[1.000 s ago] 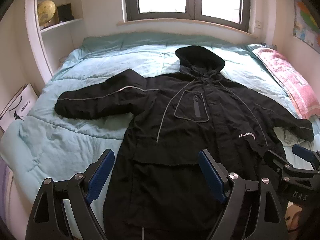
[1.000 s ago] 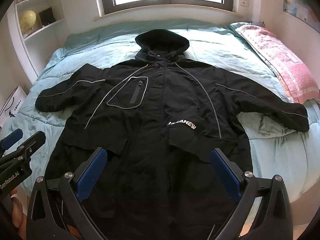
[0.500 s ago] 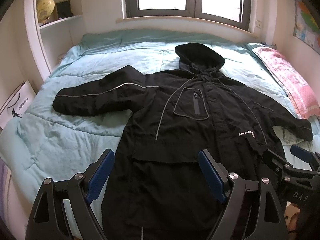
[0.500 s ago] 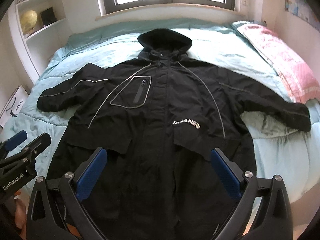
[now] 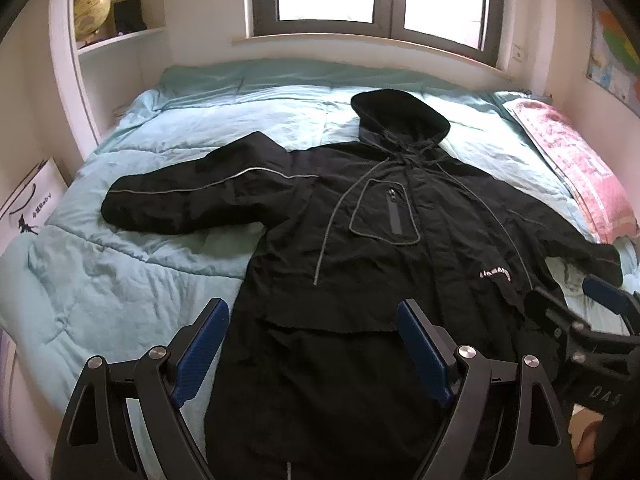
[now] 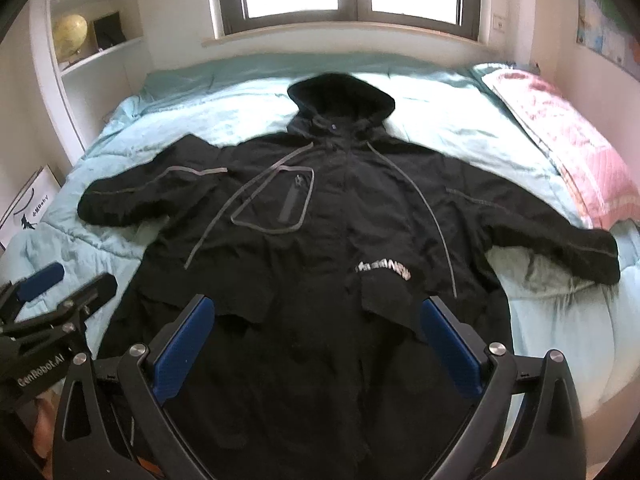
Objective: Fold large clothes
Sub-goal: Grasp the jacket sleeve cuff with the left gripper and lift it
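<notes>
Black jacket (image 6: 332, 248) lies ahead of me, hood far, hem near; my left gripper (image 5: 312, 344) and right gripper (image 6: 320, 340), both spread, flank its midline.

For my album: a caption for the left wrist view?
Open left gripper above a black hooded jacket spread on the bed.

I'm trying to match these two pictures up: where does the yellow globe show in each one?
Left wrist view: the globe sits on the white shelf at the upper left, beside a dark box.
Right wrist view: the globe is again on the shelf at the upper left, a little lower in the picture.
Shared landmark: the hood of the black jacket, pointing toward the window in both.
</notes>
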`<move>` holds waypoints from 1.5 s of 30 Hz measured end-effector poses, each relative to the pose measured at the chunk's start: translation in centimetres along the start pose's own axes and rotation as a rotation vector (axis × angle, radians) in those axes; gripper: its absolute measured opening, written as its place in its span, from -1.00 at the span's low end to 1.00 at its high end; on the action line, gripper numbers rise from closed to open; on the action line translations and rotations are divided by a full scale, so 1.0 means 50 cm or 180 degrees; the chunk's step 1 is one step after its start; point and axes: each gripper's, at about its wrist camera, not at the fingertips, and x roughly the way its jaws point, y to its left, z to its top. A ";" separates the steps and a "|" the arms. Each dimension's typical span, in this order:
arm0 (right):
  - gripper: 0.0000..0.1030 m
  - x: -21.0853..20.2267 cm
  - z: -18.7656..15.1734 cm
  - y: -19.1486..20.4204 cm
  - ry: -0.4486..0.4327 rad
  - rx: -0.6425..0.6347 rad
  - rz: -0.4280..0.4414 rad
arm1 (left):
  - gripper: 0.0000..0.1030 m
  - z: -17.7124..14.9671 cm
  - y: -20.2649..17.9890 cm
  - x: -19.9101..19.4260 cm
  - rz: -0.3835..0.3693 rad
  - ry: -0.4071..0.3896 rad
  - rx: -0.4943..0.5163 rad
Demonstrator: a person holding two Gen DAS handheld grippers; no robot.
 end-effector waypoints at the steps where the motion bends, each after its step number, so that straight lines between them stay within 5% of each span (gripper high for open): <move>1: 1.00 -0.001 0.010 0.007 -0.0033 -0.0015 0.0025 | 0.68 0.003 0.007 0.001 0.0003 -0.0004 -0.0016; 8: 1.00 0.012 0.087 0.092 -0.0211 -0.0260 0.0329 | 0.68 0.044 0.085 0.023 0.0189 -0.0109 -0.0054; 13: 1.00 0.048 0.163 0.162 -0.0511 -0.0411 0.0828 | 0.68 0.099 0.255 0.073 0.0344 -0.0209 -0.0377; 17: 1.00 0.176 0.182 0.174 -0.0821 -0.0456 0.0545 | 0.68 0.146 0.436 0.143 0.0307 -0.0244 -0.0798; 19: 0.97 0.272 0.170 0.167 -0.0725 -0.0387 0.0334 | 0.68 0.166 0.524 0.189 0.0304 -0.0274 -0.1005; 24: 0.82 0.490 0.093 0.123 -0.0157 0.0002 0.0295 | 0.68 0.201 0.669 0.325 0.0229 -0.0194 -0.1352; 29: 0.86 0.509 0.075 0.107 -0.0109 0.0079 0.0363 | 0.68 0.198 0.742 0.448 0.0115 -0.0099 -0.1816; 37: 0.93 0.512 0.078 0.105 -0.0106 0.0055 0.0372 | 0.67 0.187 0.808 0.574 0.0385 0.0110 -0.2260; 39: 0.97 0.516 0.079 0.106 -0.0096 0.0038 0.0403 | 0.27 0.192 0.809 0.571 0.0384 0.0008 -0.2247; 40: 0.98 0.518 0.079 0.108 -0.0089 0.0025 0.0403 | -0.32 0.193 0.808 0.560 0.0336 -0.0066 -0.2222; 41: 0.98 0.518 0.079 0.110 -0.0084 0.0008 0.0396 | -0.51 0.195 0.806 0.544 0.0275 -0.0160 -0.2214; 45: 1.00 0.520 0.078 0.112 -0.0072 -0.0012 0.0397 | -0.59 0.199 0.777 0.416 0.0659 -0.0764 -0.1999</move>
